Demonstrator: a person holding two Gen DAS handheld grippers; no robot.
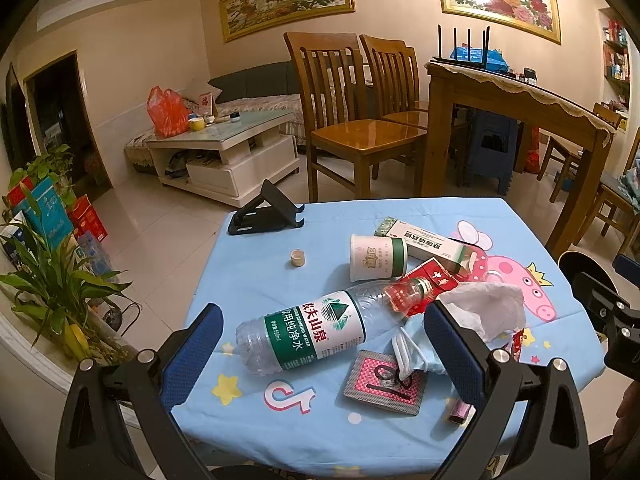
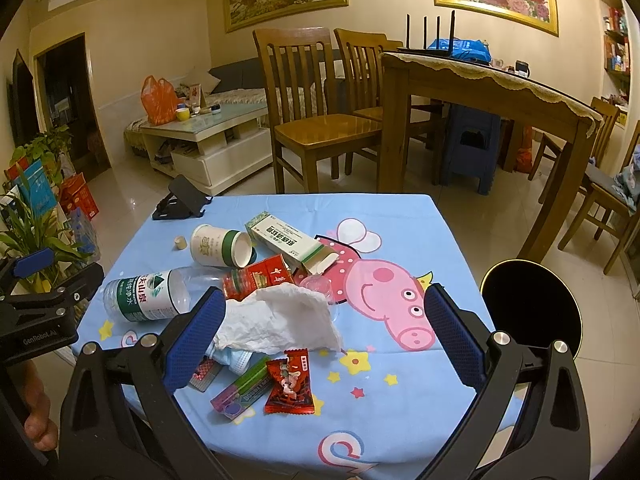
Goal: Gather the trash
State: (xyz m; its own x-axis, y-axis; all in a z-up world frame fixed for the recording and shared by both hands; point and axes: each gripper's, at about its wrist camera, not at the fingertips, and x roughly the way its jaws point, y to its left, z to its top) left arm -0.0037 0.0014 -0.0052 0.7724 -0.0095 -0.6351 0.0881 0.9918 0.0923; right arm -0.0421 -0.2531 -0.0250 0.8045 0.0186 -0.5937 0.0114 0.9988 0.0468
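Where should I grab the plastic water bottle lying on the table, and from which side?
Grip the water bottle across its labelled middle, coming from above with the left gripper. It lies on its side between that gripper's open fingers, and the label section looks like the straightest, roundest part; the neck end is crowded by the red wrapper.
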